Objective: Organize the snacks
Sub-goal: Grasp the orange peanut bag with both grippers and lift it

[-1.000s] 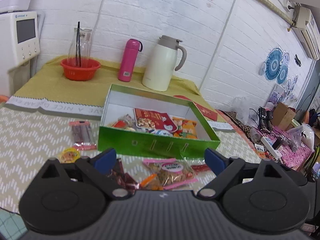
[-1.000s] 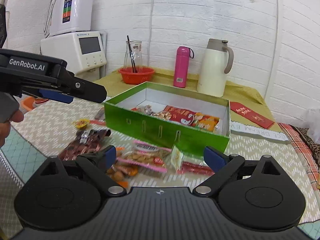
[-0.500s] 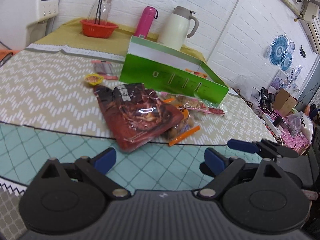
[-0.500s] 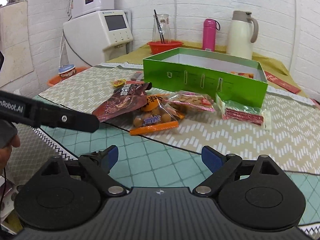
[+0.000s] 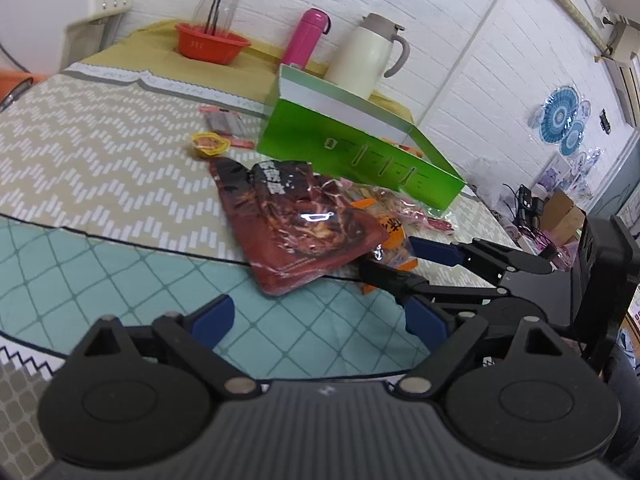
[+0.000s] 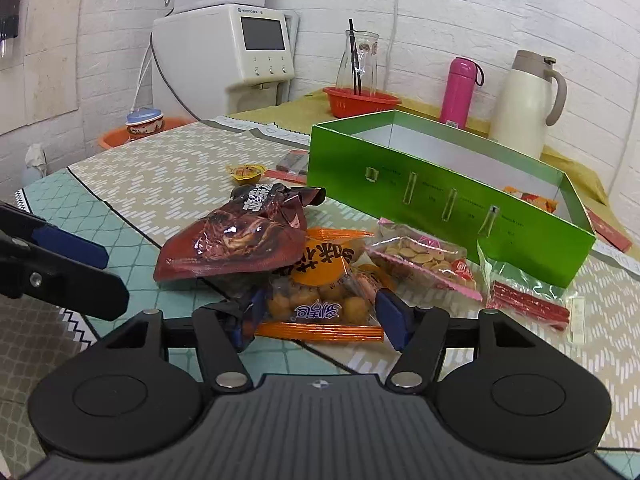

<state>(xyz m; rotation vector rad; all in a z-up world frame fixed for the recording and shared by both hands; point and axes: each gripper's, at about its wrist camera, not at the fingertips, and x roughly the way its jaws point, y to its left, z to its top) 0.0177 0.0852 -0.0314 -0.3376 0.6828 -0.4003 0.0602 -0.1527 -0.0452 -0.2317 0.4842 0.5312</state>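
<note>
A green open box [image 6: 452, 196] [image 5: 352, 152] stands on the table with a few snacks inside. In front of it lie a dark red snack bag [image 6: 240, 240] [image 5: 296, 220], an orange bag of round snacks [image 6: 324, 292], a pink-edged cracker pack [image 6: 424, 260] and a pack of red sticks [image 6: 528, 300]. My right gripper [image 6: 320, 320] is open, its fingers either side of the orange bag's near end. My left gripper [image 5: 320, 320] is open and empty, just short of the dark red bag. It shows at the left of the right wrist view [image 6: 60, 264].
A small yellow jelly cup [image 6: 246, 171] and a flat red packet [image 6: 290, 166] lie left of the box. Behind stand a red bowl with a glass carafe [image 6: 360, 100], a pink bottle [image 6: 460, 92], a cream jug [image 6: 528, 104] and a water dispenser [image 6: 228, 52].
Both grippers have dropped low and come close to the snack pile. The right gripper has moved forward so its fingers now flank the orange bag.
</note>
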